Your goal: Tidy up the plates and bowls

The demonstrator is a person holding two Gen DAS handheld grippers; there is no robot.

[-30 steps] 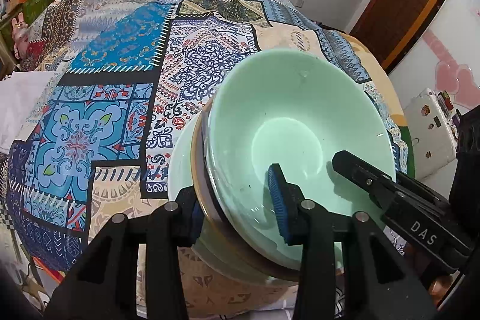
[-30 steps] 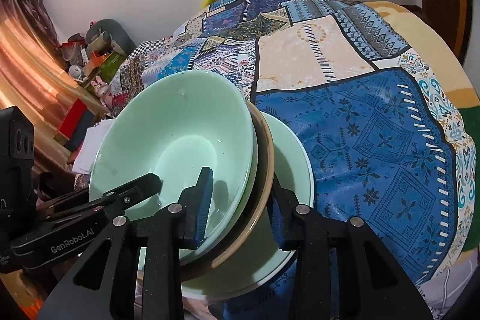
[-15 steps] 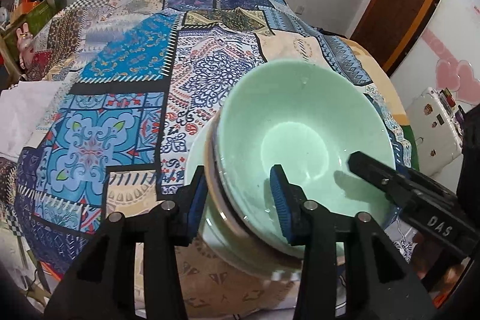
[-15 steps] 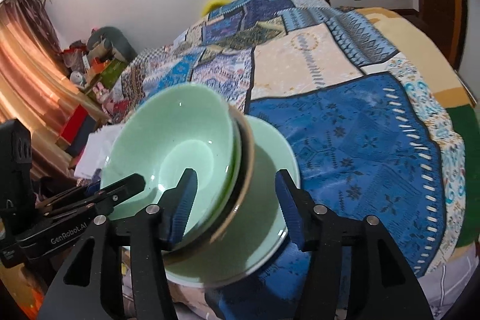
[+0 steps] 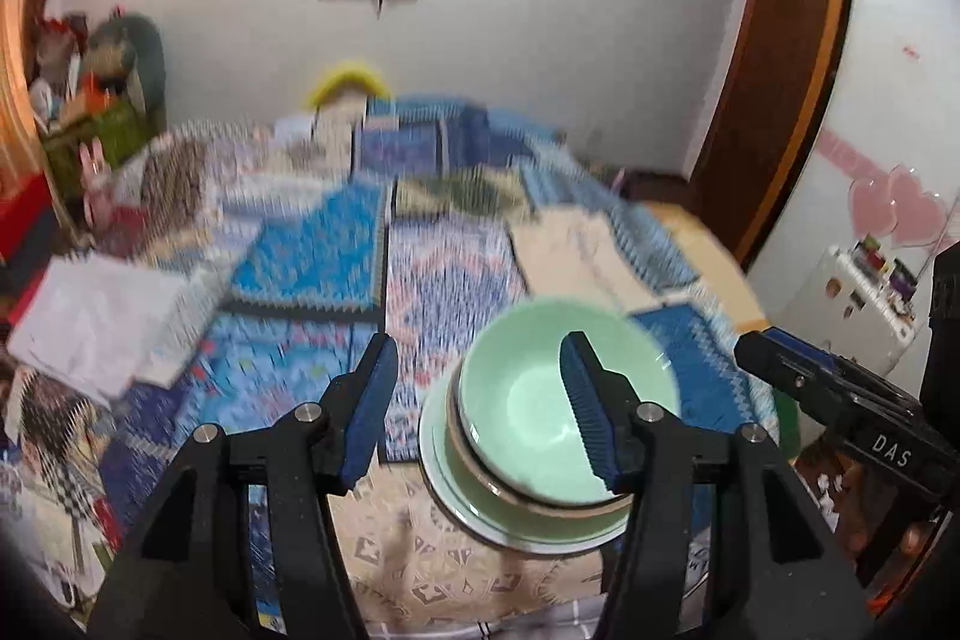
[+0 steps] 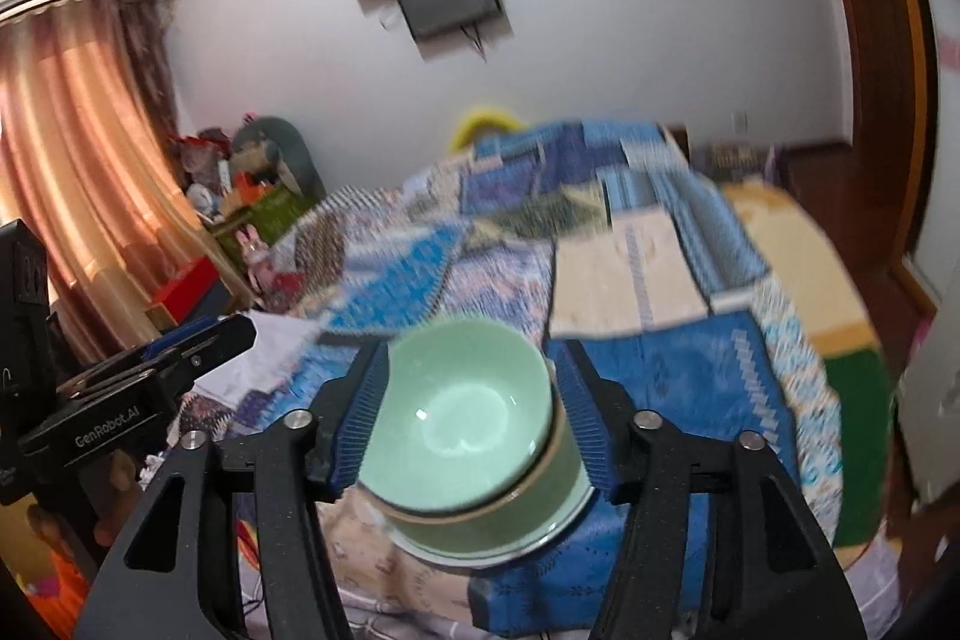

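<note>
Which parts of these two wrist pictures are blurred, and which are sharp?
Left wrist view: the patchwork bedspread smears with motion, while the left gripper stays crisp. Right wrist view: the pale green ceramic bowl and bedspread blur; the right gripper is sharp.

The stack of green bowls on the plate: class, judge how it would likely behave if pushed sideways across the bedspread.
The stack of green bowls looks glazed and glossy, so the nested pieces would probably slide on one another. It rests on a soft patchwork bedspread, so the plate may drag and tilt rather than glide. It sits near the bed's edge; a fall could chip it.
</note>
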